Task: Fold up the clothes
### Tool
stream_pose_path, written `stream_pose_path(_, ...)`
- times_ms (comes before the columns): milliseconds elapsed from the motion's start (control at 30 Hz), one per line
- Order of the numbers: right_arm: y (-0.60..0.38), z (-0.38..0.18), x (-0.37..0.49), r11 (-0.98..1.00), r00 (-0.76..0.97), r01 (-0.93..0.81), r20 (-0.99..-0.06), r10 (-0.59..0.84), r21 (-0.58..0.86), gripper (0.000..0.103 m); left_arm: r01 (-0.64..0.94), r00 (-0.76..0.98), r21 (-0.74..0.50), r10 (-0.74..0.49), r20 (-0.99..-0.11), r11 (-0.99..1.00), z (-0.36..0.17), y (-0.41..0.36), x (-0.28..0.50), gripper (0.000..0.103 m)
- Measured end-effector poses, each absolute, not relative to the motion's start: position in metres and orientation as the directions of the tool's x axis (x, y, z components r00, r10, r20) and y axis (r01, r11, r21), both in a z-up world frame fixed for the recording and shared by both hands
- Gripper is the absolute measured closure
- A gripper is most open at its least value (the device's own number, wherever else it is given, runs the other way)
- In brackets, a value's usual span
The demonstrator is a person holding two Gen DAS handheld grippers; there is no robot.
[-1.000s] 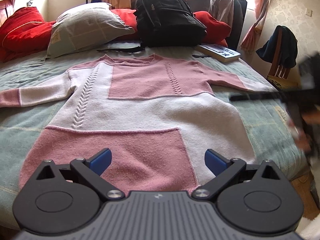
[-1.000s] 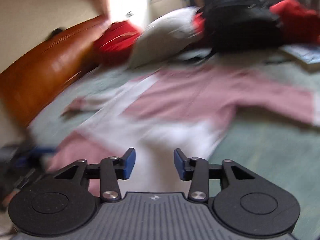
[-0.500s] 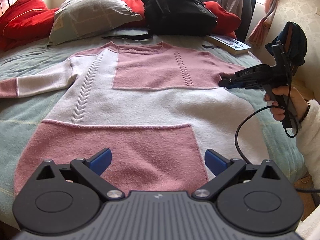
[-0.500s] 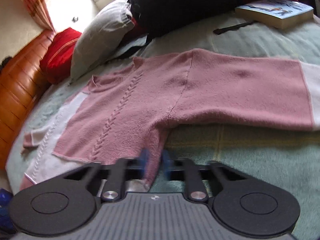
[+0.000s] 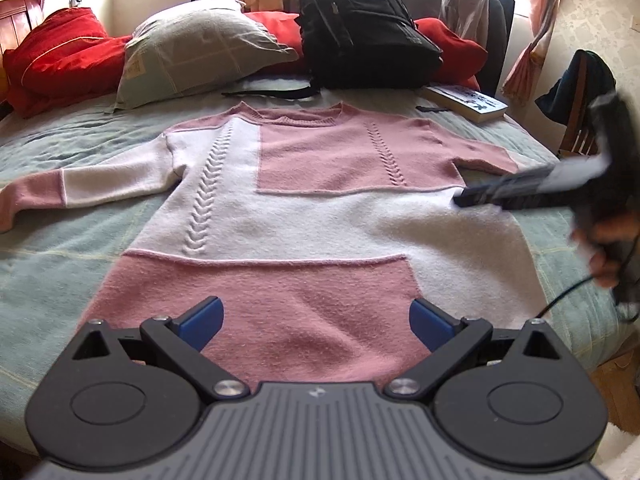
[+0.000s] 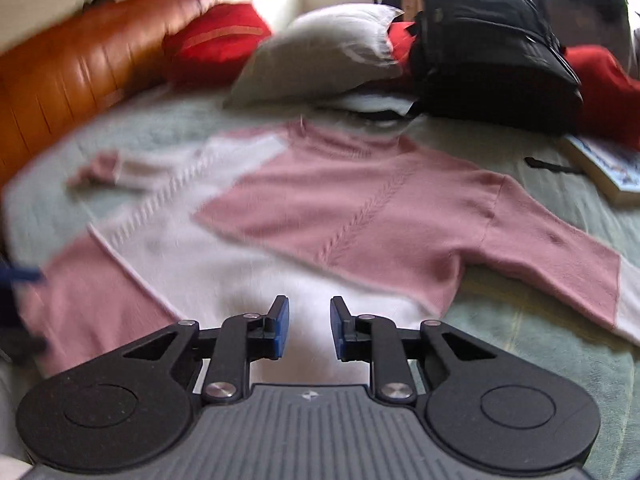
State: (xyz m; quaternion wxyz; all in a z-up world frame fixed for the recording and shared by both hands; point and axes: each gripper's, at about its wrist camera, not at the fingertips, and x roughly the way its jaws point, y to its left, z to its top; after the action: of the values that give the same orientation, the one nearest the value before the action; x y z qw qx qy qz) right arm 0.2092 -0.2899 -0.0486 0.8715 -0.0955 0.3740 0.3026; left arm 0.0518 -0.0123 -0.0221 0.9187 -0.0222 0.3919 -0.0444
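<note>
Sweater [image 5: 304,208], pink and white patches with cable stitching, lies flat on its back across the bed [image 5: 80,128], sleeves spread toward both side edges. Left gripper [image 5: 316,322] hangs spread wide over the hem. Right gripper [image 6: 306,330], nearly pinched half a second ago, now stands parted, empty (blurred in the left view; its hand [image 5: 604,248] smeared).

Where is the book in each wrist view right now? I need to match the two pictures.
Left wrist view: the book lies at upper right, on the bed beyond the sweater's sleeve, right of the black backpack.
Right wrist view: the book sits at the right edge, partly cut off, below and right of the backpack.
Shared landmark: the black backpack beside the grey pillow.
</note>
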Motion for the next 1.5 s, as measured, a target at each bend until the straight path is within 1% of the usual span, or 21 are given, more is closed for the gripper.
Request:
stream_pose_path(67, -0.289, -0.07, 0.21, 0.834, 0.548, -0.551, -0.748, 0.375, 0.015, 0.077, 0.075, 0.688, -0.068, -0.101, -0.718, 0.995, -0.023, -0.011, 0.048, 0.004)
stream_pose_path(133, -0.302, -0.079, 0.202, 0.856, 0.549, -0.517, -0.754, 0.36, 0.032, 0.076, 0.087, 0.687, -0.06, -0.103, -0.719, 0.994, -0.025, -0.011, 0.045, 0.004)
stream_pose_path(233, -0.319, -0.072, 0.179, 0.872, 0.557, -0.488, -0.757, 0.342, 0.034, 0.074, 0.103, 0.686, -0.049, -0.107, -0.72, 0.993, -0.026, -0.009, 0.039, 0.004)
stream_pose_path(333, -0.318, -0.056, 0.161, 0.876, 0.588, -0.481, -0.75, 0.303, -0.023, 0.071, 0.115, 0.685, -0.034, -0.105, -0.721, 0.993, -0.028, -0.007, 0.036, 0.004)
stream_pose_path(367, -0.313, -0.05, 0.156, 0.866, 0.598, -0.499, -0.735, 0.319, -0.03, 0.069, 0.117, 0.685, -0.028, -0.101, -0.721, 0.993, -0.027, -0.006, 0.037, 0.004)
stream_pose_path(400, -0.307, -0.046, 0.151, 0.847, 0.593, -0.531, -0.721, 0.358, -0.016, 0.064, 0.118, 0.685, -0.022, -0.098, -0.722, 0.993, -0.027, -0.005, 0.037, 0.004)
stream_pose_path(467, -0.292, -0.045, 0.145, 0.808, 0.553, -0.589, -0.717, 0.425, 0.025, 0.058, 0.121, 0.685, -0.01, -0.091, -0.723, 0.993, -0.027, -0.003, 0.037, 0.004)
stream_pose_path(567, -0.271, -0.065, 0.141, 0.78, 0.5, -0.625, -0.763, 0.409, 0.009, 0.057, 0.126, 0.684, 0.009, -0.08, -0.725, 0.992, -0.027, 0.0, 0.038, 0.004)
stream_pose_path(633, -0.272, -0.079, 0.136, 0.787, 0.479, -0.617, -0.786, 0.391, 0.016, 0.055, 0.129, 0.684, 0.021, -0.074, -0.726, 0.991, -0.027, 0.002, 0.038, 0.004)
stream_pose_path(700, -0.278, -0.076, 0.124, 0.771, 0.452, -0.637, -0.8, 0.394, 0.02, 0.047, 0.132, 0.684, 0.033, -0.067, -0.727, 0.991, -0.027, 0.004, 0.039, 0.004)
stream_pose_path(800, -0.277, -0.065, 0.109, 0.733, 0.424, -0.68, -0.817, 0.39, -0.003, 0.046, 0.136, 0.683, 0.052, -0.056, -0.728, 0.989, -0.026, 0.007, 0.039, 0.004)
stream_pose_path(900, -0.262, -0.05, 0.108, 0.722, 0.455, -0.692, -0.77, 0.448, 0.011, 0.046, 0.14, 0.684, 0.069, -0.046, -0.728, 0.988, -0.026, 0.01, 0.04, 0.004)
stream_pose_path(1000, -0.233, -0.051, 0.124, 0.717, 0.463, -0.697, -0.743, 0.483, 0.032, 0.046, 0.129, 0.698, 0.07, -0.04, -0.715, 0.989, -0.018, 0.012, 0.036, 0.004)
stream_pose_path(1067, -0.217, -0.058, 0.132, 0.709, 0.45, -0.704, -0.752, 0.482, 0.033, 0.046, 0.115, 0.704, 0.064, -0.036, -0.709, 0.991, -0.016, 0.017, 0.03, 0.004)
stream_pose_path(1100, -0.217, -0.061, 0.128, 0.701, 0.442, -0.712, -0.76, 0.477, 0.025, 0.043, 0.103, 0.705, 0.061, -0.029, -0.709, 0.993, -0.016, 0.021, 0.027, 0.004)
stream_pose_path(1133, -0.217, -0.064, 0.124, 0.693, 0.435, -0.72, -0.768, 0.471, 0.018, 0.04, 0.087, 0.704, 0.06, -0.019, -0.71, 0.994, -0.017, 0.025, 0.023, 0.004)
stream_pose_path(1200, -0.217, -0.07, 0.116, 0.677, 0.419, -0.736, -0.783, 0.46, 0.003, 0.029, 0.062, 0.695, 0.05, -0.007, -0.719, 0.997, -0.022, 0.034, 0.017, 0.004)
stream_pose_path(1300, -0.218, -0.078, 0.105, 0.653, 0.394, -0.757, -0.806, 0.443, -0.011, 0.024, 0.052, 0.677, 0.025, -0.016, -0.736, 0.998, -0.029, 0.043, 0.017, 0.004)
stream_pose_path(1400, -0.226, -0.07, 0.108, 0.658, 0.361, -0.752, -0.814, 0.455, 0.034, 0.023, 0.057, 0.668, -0.005, -0.042, -0.743, 0.998, -0.03, 0.048, 0.023, 0.004)
stream_pose_path(1467, -0.226, -0.062, 0.116, 0.674, 0.361, -0.735, -0.797, 0.485, 0.077, 0.023, 0.066, 0.673, -0.042, -0.076, -0.736, 0.997, -0.027, 0.051, 0.031, 0.004)
stream_pose_path(1500, -0.223, -0.057, 0.122, 0.675, 0.366, -0.732, -0.781, 0.505, 0.094, 0.021, 0.067, 0.676, -0.063, -0.091, -0.731, 0.996, -0.025, 0.053, 0.035, 0.004)
